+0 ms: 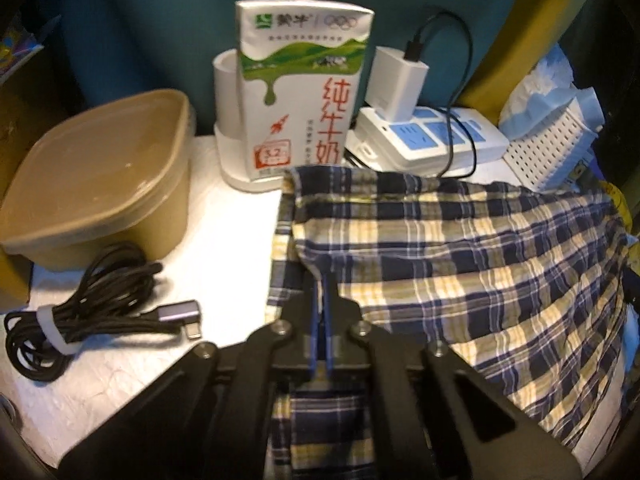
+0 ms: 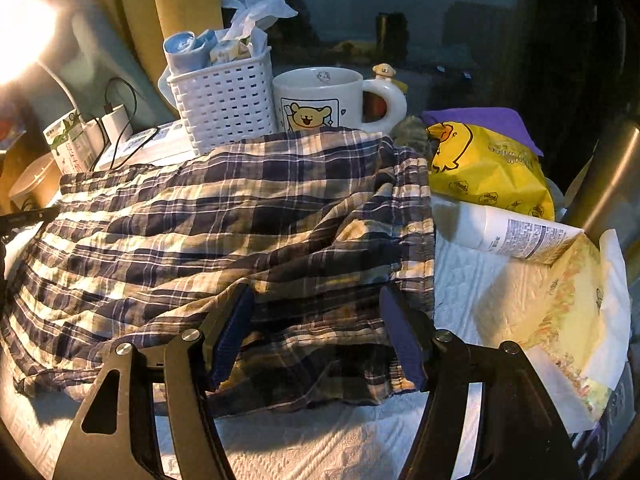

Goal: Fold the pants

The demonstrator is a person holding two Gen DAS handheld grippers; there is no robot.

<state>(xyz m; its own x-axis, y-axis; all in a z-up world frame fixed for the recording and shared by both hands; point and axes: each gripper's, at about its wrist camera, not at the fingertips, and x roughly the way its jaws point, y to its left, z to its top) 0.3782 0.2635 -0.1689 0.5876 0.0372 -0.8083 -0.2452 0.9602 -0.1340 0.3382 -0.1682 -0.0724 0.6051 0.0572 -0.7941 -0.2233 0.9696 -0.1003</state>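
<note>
The left gripper [image 1: 322,280] pinches a fold of the plaid pants [image 1: 460,248]. The right gripper [image 2: 316,316] gapes wide over them, gripping nothing. A milk carton [image 1: 304,92] stands at twelve o'clock.

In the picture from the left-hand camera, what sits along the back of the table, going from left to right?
Brown lidded container → milk carton → white charger plugged into the power strip → white perforated basket. The plaid pants lie in front of them.
</note>
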